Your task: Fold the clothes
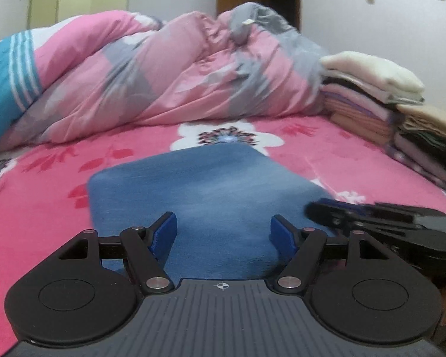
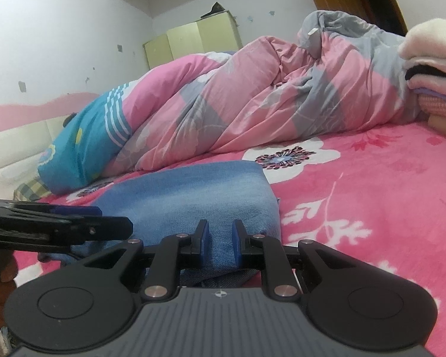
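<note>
Folded jeans (image 1: 205, 196) sit right under both cameras, near the front edge of the bed (image 1: 356, 160). Denim like that looks fairly heavy and floppy but grippy, so I'd pinch through all the layers at a folded edge or corner. Left gripper (image 1: 223, 235) has its jaws spread wide over the denim, nothing pinched. Right gripper (image 2: 220, 238) has narrow jaws clamped on the near fold. Only the left view shows the full stack of folded clothes (image 1: 380, 110); the right view shows how thick the bundle is, plus the blue pillow (image 2: 83, 148).
</note>
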The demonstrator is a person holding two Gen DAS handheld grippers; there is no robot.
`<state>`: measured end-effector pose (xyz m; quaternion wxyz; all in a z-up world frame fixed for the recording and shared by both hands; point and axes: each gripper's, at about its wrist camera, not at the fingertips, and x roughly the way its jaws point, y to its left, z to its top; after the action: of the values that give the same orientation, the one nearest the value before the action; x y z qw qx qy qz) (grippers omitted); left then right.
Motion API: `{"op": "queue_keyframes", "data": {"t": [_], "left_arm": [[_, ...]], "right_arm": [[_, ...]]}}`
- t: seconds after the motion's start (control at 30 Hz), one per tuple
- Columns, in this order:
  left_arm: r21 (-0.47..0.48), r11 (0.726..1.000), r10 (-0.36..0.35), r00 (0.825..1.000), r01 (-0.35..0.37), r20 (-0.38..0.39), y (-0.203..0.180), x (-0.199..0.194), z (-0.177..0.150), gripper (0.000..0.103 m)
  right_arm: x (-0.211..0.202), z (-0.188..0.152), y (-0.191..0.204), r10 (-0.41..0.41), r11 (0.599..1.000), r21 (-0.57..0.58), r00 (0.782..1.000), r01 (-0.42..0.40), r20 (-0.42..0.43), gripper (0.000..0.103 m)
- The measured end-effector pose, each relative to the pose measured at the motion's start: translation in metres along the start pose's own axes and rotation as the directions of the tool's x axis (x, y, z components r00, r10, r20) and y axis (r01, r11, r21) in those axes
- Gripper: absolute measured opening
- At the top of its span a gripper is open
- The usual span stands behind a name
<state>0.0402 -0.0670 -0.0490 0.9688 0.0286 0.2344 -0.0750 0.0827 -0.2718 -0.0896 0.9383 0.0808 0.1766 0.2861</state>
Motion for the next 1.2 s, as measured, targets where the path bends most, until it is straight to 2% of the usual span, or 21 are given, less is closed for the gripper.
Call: {"op": "queue_keyframes", "data": {"t": [0.13,0.3,0.4,0.5,0.6,0.7,0.97,1.2], "left_arm": [[0.066,0.997,0.046,0.999,-0.046,0.005,-0.016,0.007,-0.007,0.078],[0.059,0.997,0.057,0.998,-0.056,-0.007,-0.016,0.01,-0.005,0.081],[0.046,0.997,0.056,0.998,-0.055,-0.022,-0.015,0.01,-0.003,0.081],[0.041,0.998,0.058,0.998,-0.056,-0.036,-0.015,0.011,-0.002,0.082],[0.038,0.998,0.059,0.997,-0.057,-0.053,-0.016,0.013,0.0,0.082],[0.033,0.998,0.064,0.996,-0.062,-0.069,-0.017,0.015,0.002,0.083],[0.025,0.997,0.079,0.992,-0.077,-0.095,-0.02,0.017,0.006,0.085],[0.015,0.996,0.084,0.989,-0.083,-0.12,-0.019,0.018,0.01,0.085]], "right_arm": [[0.001,0.002,-0.001,-0.001,1.0,0.007,1.0,0.002,-0.017,0.018],[0.0,0.021,0.004,-0.002,0.999,-0.048,0.996,-0.003,-0.093,0.021],[-0.001,0.037,0.007,-0.012,0.998,-0.07,0.996,0.006,-0.092,0.038],[0.005,0.044,0.008,-0.025,0.996,-0.085,0.996,0.018,-0.081,0.038],[0.023,0.031,0.003,-0.032,0.996,-0.091,0.991,0.02,-0.129,0.039],[0.023,0.025,0.003,-0.033,0.995,-0.102,0.994,0.022,-0.105,0.039],[0.023,0.026,0.001,-0.025,0.995,-0.1,0.993,0.013,-0.119,0.039],[0.028,0.045,-0.001,-0.016,0.996,-0.093,0.983,-0.002,-0.183,0.04]]}}
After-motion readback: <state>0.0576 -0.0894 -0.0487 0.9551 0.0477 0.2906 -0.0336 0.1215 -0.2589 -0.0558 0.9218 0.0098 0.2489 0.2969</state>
